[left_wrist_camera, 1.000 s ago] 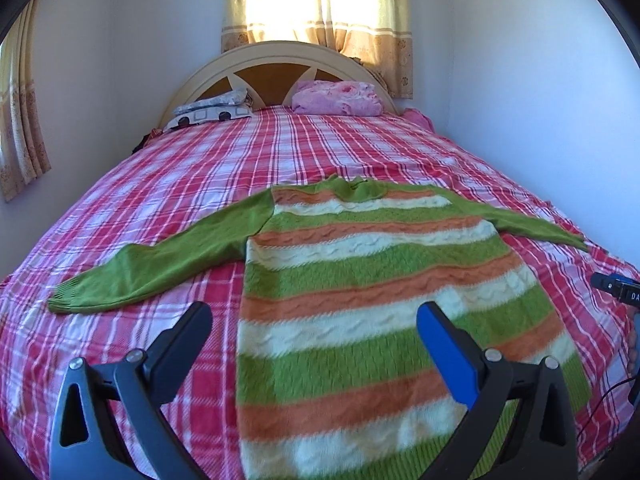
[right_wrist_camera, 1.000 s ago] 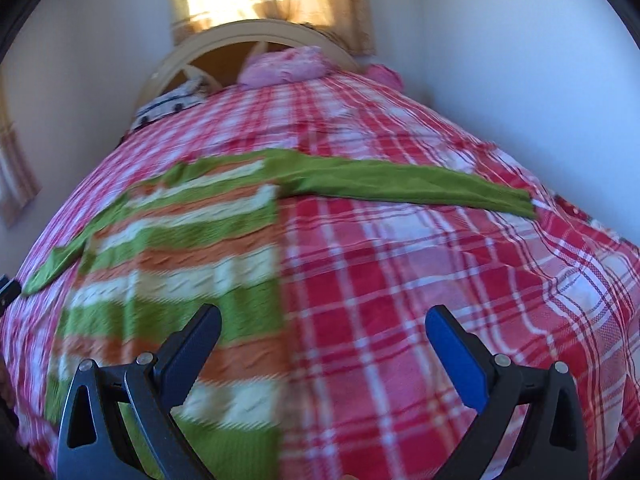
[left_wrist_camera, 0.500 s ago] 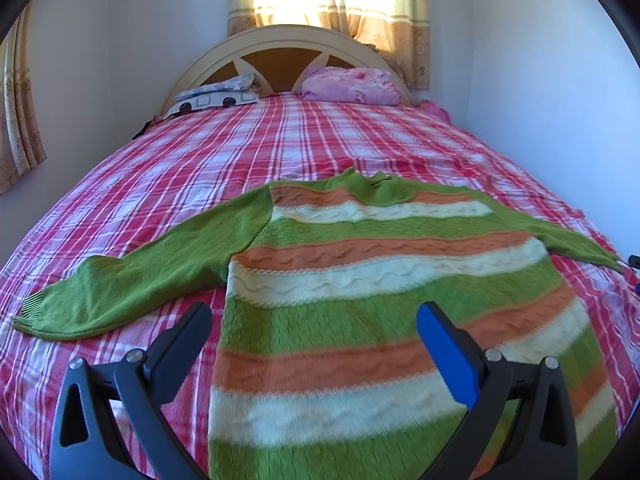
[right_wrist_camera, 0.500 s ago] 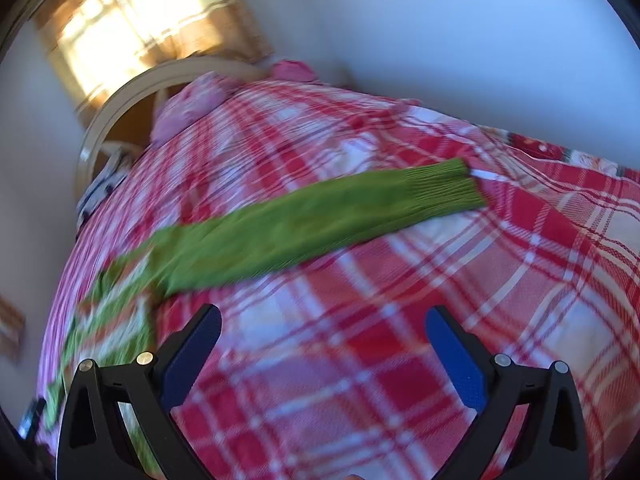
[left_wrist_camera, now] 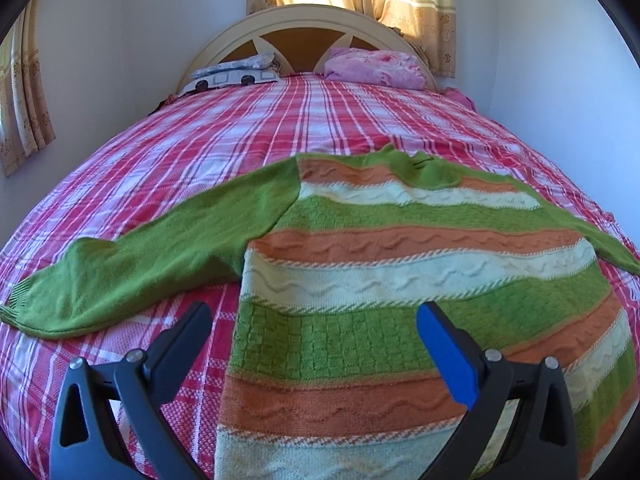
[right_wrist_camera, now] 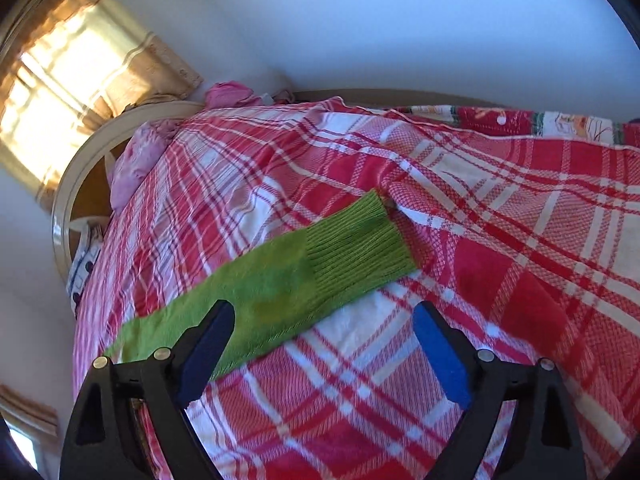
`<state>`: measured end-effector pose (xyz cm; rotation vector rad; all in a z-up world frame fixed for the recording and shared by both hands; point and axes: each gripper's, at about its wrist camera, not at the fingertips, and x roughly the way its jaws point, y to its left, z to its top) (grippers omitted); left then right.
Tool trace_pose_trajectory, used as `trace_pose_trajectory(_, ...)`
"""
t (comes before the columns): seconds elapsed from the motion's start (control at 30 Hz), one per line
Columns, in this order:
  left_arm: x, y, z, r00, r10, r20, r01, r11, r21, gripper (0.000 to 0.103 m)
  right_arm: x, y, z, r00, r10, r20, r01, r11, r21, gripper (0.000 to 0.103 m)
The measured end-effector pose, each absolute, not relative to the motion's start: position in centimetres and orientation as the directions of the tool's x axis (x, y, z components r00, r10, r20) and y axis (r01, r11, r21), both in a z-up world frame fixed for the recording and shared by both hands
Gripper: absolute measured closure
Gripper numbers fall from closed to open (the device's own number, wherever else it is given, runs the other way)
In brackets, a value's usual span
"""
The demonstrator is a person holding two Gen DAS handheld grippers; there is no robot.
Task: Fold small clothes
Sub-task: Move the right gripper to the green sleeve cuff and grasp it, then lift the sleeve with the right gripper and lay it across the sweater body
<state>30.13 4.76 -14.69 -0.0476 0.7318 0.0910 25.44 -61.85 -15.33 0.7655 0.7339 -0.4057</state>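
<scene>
My right gripper (right_wrist_camera: 324,336) stands wide open with nothing in it, both blue-padded fingers (right_wrist_camera: 438,354) spread over the bed. The sleeve cuff (right_wrist_camera: 360,248) lies just ahead of the gap and a little toward my left finger, whose tip sits over the sleeve's edge. I cannot tell whether it touches. The right sleeve (right_wrist_camera: 256,300) runs long and slantwise, from low on my left up to the ribbed cuff ahead, so its axis crosses my jaws at an angle. I judge I must turn somewhat to take the cuff squarely.

My left gripper (left_wrist_camera: 314,328) is likewise spread wide and empty, poised over the sweater (left_wrist_camera: 420,276) body near its left side seam. The left sleeve (left_wrist_camera: 152,256) stretches away to my left, further from those jaws than the right cuff is from mine.

The sweater is a thick knit in green, orange and cream bands with raised wavy cables, lying flat, collar away from me. Under it the checked bedspread (right_wrist_camera: 500,240) is thin woven cotton, slightly rucked beside the cuff.
</scene>
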Motion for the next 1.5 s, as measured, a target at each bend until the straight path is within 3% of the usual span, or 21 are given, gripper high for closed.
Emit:
trace_pose_trajectory(0.3, 30.2, 4.7, -15.7, 0.732, 0.051, -0.679, -0.091, 0.996, -0.023, 0.000, 27.7, -62.7, -16.2, 0.664, -0.092, -0.742, 0.597, 0.664, 0.451, 0.024)
trace_pose_trajectory(0.37, 30.2, 4.8, -15.8, 0.731, 0.046, -0.681, -0.090, 0.996, -0.029, 0.000, 28.3, -63.1, -16.3, 0.656, -0.112, -0.746, 0.609, 0.663, 0.436, 0.035)
trace_pose_trajectory(0.53, 30.3, 5.2, -15.8, 0.731, 0.036, -0.681, -0.097, 0.994, -0.051, 0.000, 28.8, -64.4, -16.5, 0.674, -0.128, -0.728, 0.620, 0.633, 0.463, 0.074)
trace_pose_trajectory(0.67, 30.1, 5.4, -15.9, 0.731, 0.029, -0.681, -0.097, 0.993, -0.061, 0.000, 28.7, -64.0, -15.8, 0.718, -0.117, -0.686, 0.572, 0.661, 0.486, 0.091)
trace_pose_trajectory(1.07, 29.7, 5.9, -15.8, 0.739, 0.006, -0.674, -0.103, 0.989, -0.104, 0.000, 30.7, -58.1, -10.6, 0.801, -0.027, -0.598, 0.392, 0.778, 0.490, 0.094)
trace_pose_trajectory(1.5, 28.4, 6.8, -15.6, 0.768, -0.009, -0.640, -0.117, 0.981, -0.155, 0.000, 35.1, -44.3, -3.2, 0.841, 0.168, -0.514, 0.087, 0.896, 0.436, 0.095)
